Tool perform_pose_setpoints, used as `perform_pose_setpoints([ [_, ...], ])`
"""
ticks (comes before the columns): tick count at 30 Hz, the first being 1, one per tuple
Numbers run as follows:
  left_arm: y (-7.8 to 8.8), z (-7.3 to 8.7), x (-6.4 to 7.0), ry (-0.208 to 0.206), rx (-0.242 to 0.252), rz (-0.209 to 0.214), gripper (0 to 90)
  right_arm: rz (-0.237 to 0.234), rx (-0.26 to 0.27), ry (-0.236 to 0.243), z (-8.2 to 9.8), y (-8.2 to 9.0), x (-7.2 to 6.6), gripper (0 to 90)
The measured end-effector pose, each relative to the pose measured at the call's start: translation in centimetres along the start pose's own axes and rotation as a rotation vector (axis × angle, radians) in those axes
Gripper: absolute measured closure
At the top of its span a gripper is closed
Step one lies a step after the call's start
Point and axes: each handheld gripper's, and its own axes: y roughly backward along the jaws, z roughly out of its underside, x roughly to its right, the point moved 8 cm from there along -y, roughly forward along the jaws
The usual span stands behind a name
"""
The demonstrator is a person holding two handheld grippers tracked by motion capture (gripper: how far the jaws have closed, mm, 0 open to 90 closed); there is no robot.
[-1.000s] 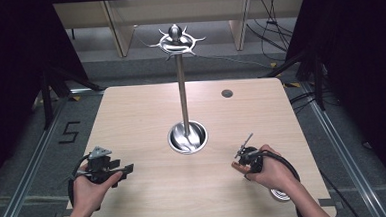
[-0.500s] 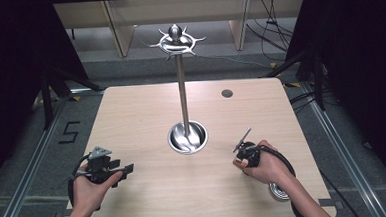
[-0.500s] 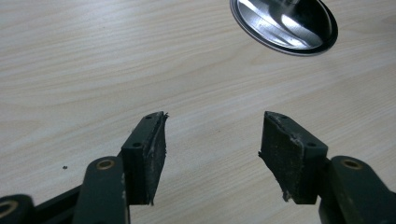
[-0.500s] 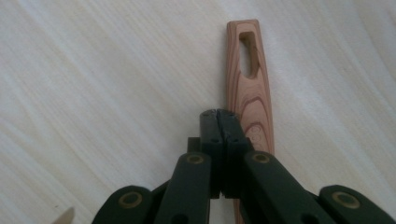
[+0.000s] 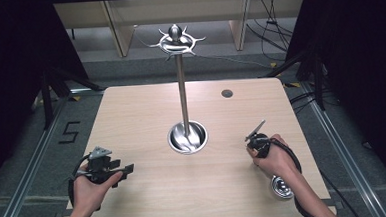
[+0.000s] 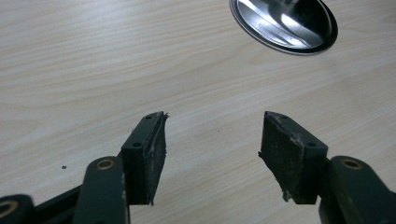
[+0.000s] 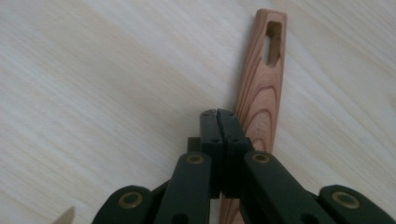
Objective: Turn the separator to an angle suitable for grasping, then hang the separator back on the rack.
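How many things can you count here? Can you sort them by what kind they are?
Shiny metal stand with hooks on top: 1
Utensil with a wooden handle: 1
Hand-held grippers, left gripper and right gripper: 2
Total: 4

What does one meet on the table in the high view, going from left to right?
Left gripper in the left hand → round steel base of the hook stand → right gripper, shut on a wooden handle, in the right hand.
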Motion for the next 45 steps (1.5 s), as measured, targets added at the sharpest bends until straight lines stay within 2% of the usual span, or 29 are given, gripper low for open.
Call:
perform_pose_setpoints([
  [3, 0.0, -0.1, 0.0, 0.009, 0.006, -0.007, 39.6, 0.013, -0.002, -0.042, 0.4, 0.1, 1.0, 90.0],
  [4, 0.2, 0.1, -0.2, -0.014, -0.013, -0.005, 39.6, 0.012, -0.002, -0.054, 0.5, 0.2, 1.1, 90.0],
  [5, -0.1, -0.1, 0.1, 0.014, 0.013, 0.001, 39.6, 0.02, -0.005, -0.075, 0.7, 0.3, 1.7, 90.0],
  [6, 0.0, 0.0, 0.0, 0.004, 0.004, -0.004, 39.6, 0.02, -0.005, -0.075, 0.7, 0.3, 1.7, 90.0],
  [7, 0.1, 0.1, -0.2, -0.023, -0.015, -0.005, 39.6, 0.038, 0.012, -0.096, 0.8, 0.4, 2.2, 90.0],
  [8, 0.0, 0.0, 0.0, -0.002, 0.003, -0.003, 39.6, 0.038, 0.012, -0.096, 0.8, 0.4, 2.2, 90.0],
  [12, 0.0, 0.0, -0.1, -0.008, -0.004, -0.005, 39.7, 0.035, 0.001, -0.128, 1.3, 0.6, 2.9, 90.0],
  [13, 0.0, 0.0, 0.0, -0.007, -0.004, -0.005, 39.7, 0.038, 0.016, -0.131, 1.3, 0.6, 3.1, 90.0],
  [15, 0.0, 0.0, 0.0, -0.008, -0.005, -0.004, 39.7, 0.037, 0.015, -0.132, 1.3, 0.6, 3.0, 90.0],
  [17, 0.0, 0.0, 0.0, -0.011, -0.012, -0.003, 39.7, -0.003, 0.03, -0.15, 1.2, 1.3, 2.5, 89.7],
  [18, -0.1, 0.0, 0.0, -0.01, -0.01, -0.002, 39.7, -0.003, 0.03, -0.15, 1.2, 1.3, 2.5, 89.7],
  [19, -0.1, 0.0, 0.0, -0.018, -0.017, 0.001, 39.7, 0.0, 0.044, -0.145, 1.2, 1.6, 2.6, 88.2],
  [21, -0.3, -0.1, 0.2, 0.008, 0.005, 0.003, 39.7, 0.011, 0.073, -0.165, 1.0, 2.3, 2.6, 84.5],
  [22, -0.3, -0.1, 0.2, 0.007, 0.005, 0.006, 39.7, 0.011, 0.071, -0.172, 1.0, 2.6, 2.7, 82.5],
  [25, -0.3, 0.0, 0.1, 0.005, 0.0, 0.006, 39.7, 0.043, 0.114, -0.205, 1.0, 3.2, 3.2, 76.0],
  [27, -0.1, 0.1, 0.0, -0.009, -0.008, 0.003, 39.7, 0.044, 0.132, -0.234, 1.1, 3.4, 3.5, 70.9],
  [28, 0.0, 0.1, 0.0, -0.007, -0.008, 0.005, 39.7, 0.044, 0.136, -0.239, 1.1, 3.4, 3.7, 67.9],
  [29, 0.0, 0.0, 0.0, -0.007, -0.004, 0.003, 39.7, 0.049, 0.12, -0.266, 1.4, 3.4, 3.8, 64.7],
  [31, 0.0, 0.0, 0.0, -0.007, 0.0, 0.002, 39.6, 0.041, 0.123, -0.26, 1.4, 3.3, 3.9, 63.2],
  [32, 0.0, 0.0, 0.0, -0.008, -0.005, 0.004, 39.7, 0.036, 0.146, -0.216, 1.4, 3.0, 4.3, 62.0],
  [33, -0.1, 0.0, -0.1, -0.009, -0.004, 0.003, 39.7, 0.038, 0.114, -0.266, 1.5, 3.2, 4.0, 61.4],
  [34, -0.2, 0.0, 0.0, 0.001, 0.0, 0.004, 39.7, 0.041, 0.103, -0.287, 1.5, 3.2, 3.8, 60.3],
  [35, -0.2, 0.1, 0.0, -0.007, -0.014, 0.003, 39.7, 0.049, 0.101, -0.257, 1.6, 3.1, 4.0, 58.8],
  [36, -0.2, 0.1, 0.0, -0.007, -0.013, 0.006, 39.6, 0.048, 0.079, -0.261, 1.6, 3.2, 4.0, 57.1],
  [37, -0.3, 0.0, 0.2, 0.007, -0.001, 0.005, 39.7, 0.042, 0.08, -0.286, 1.6, 3.2, 3.9, 55.4],
  [39, -0.3, -0.1, 0.2, 0.013, 0.012, 0.004, 39.6, 0.039, 0.06, -0.289, 1.8, 3.1, 4.2, 54.4],
  [41, -0.2, 0.0, 0.2, 0.004, 0.004, 0.004, 39.7, 0.043, 0.056, -0.29, 2.0, 3.1, 4.4, 54.2],
  [43, 0.1, 0.3, -0.1, -0.026, -0.026, -0.001, 39.7, 0.027, 0.033, -0.312, 2.4, 3.1, 4.2, 53.9],
  [45, 0.2, 0.2, -0.1, -0.028, -0.022, -0.003, 39.7, 0.006, 0.012, -0.329, 2.6, 3.1, 3.8, 53.8],
])
